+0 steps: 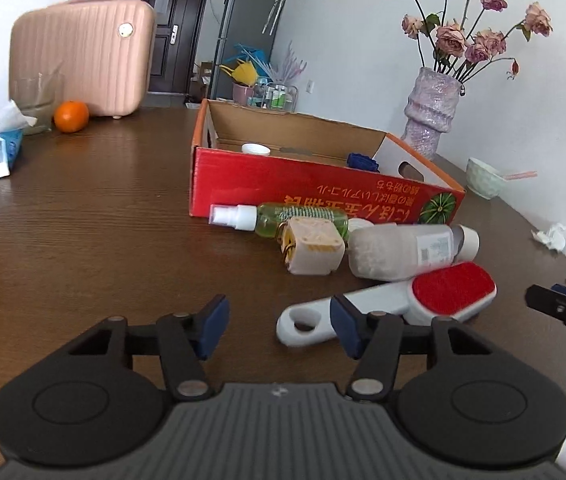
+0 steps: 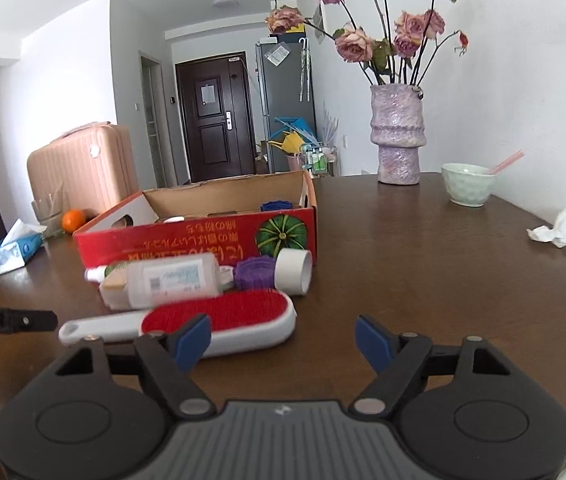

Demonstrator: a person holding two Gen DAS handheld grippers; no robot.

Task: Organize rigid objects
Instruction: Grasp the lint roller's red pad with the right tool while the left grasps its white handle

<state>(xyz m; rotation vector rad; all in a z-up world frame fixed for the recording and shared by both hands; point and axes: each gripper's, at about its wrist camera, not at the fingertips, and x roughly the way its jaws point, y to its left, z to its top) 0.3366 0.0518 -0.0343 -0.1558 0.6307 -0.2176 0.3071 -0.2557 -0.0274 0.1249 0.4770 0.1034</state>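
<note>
- Red box (image 1: 315,184) sits open-topped mid-table, clearly the drop spot. A white cap (image 1: 255,149) and a blue thing (image 1: 362,161) are already inside.
- The rest is piled right against its front wall: spray bottle (image 1: 279,218), beige block (image 1: 312,250), frosted bottle (image 1: 403,250), lint brush (image 1: 395,300). The right view adds a purple thing (image 2: 257,272) and a tape roll (image 2: 295,270).
- Left gripper (image 1: 279,326) is partly open with nothing between the pads. Its right pad sits in front of the brush handle, but I can't tell if it touches. My guess is it's lining up on the handle, the thin, easy part to pinch.
- Right gripper (image 2: 283,346) is wide and empty, its left pad in front of the brush's red head.
- Both claws point at the same brush, so 1 should probably back off.
- Vase (image 2: 397,136) and bowl (image 2: 468,184) stand well clear.
</note>
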